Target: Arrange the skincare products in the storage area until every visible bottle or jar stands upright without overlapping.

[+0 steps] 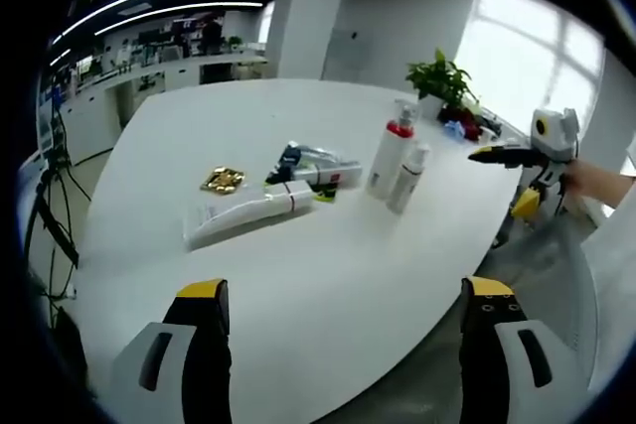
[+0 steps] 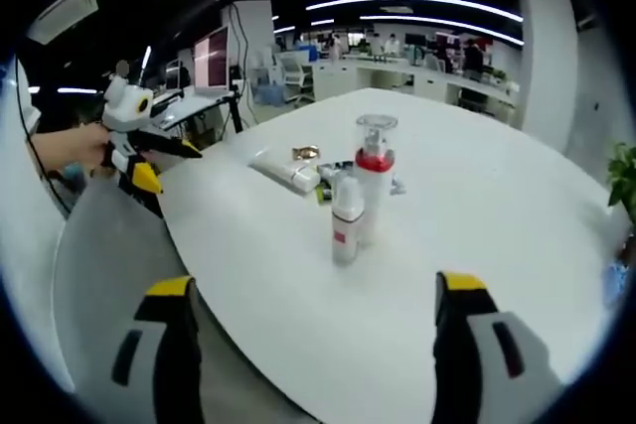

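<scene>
At the bench (image 1: 328, 285) edge, the left gripper (image 1: 343, 315) hangs with its jaws spread wide and empty, and the right gripper (image 2: 313, 315) hangs likewise open and empty. In the left gripper view, the right gripper sits at three o'clock, off the bench rim and well apart from the products.

Ahead of the left gripper, at twelve o'clock, a white tube (image 1: 250, 213) lies flat. Just beyond it lie a second tube (image 1: 326, 176) and a dark item (image 1: 290, 156) that seem to overlap, though I cannot tell how. A gold piece (image 1: 223, 180) lies at eleven o'clock. At one o'clock a pump bottle (image 1: 390, 156) and a small bottle (image 1: 408, 178) stand upright, just beside each other. A plant (image 1: 442, 81) stands at the far rim.

Judged from this, the work is at its approach stage: two bottles stand, the tubes do not. The next move likely calls for closing on the near tube, lifting it and setting it on its cap end, apart from the rest.
</scene>
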`<action>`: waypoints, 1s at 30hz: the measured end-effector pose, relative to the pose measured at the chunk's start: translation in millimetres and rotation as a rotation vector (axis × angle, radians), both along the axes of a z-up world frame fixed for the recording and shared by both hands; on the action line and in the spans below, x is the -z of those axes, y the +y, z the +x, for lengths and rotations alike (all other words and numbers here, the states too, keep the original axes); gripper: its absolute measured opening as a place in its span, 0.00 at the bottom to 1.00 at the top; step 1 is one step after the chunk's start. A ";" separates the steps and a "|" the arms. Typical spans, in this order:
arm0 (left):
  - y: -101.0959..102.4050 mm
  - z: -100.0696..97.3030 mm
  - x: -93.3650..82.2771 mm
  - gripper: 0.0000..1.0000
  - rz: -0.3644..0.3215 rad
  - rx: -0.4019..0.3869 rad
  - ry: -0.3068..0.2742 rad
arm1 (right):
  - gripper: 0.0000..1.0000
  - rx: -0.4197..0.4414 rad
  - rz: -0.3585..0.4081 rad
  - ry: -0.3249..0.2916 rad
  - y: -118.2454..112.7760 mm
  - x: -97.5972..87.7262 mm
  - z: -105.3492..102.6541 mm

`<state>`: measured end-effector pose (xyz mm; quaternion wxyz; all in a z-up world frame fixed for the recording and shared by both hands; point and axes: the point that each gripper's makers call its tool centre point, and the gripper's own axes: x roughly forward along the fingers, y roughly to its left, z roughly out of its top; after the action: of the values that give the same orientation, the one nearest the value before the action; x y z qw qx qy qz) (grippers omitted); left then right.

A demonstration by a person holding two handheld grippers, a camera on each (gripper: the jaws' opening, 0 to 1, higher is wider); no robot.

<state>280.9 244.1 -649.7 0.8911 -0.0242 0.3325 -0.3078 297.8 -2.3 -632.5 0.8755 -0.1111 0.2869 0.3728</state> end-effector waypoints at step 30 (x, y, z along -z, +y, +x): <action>14.0 2.1 10.5 0.95 -0.019 -0.024 0.014 | 0.97 -0.196 -0.041 -0.086 78.5 -54.1 30.7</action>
<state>283.0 258.1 -660.1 0.8922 -0.0390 0.3354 -0.2999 328.5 76.2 -578.4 0.8438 -0.1724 0.2444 0.4455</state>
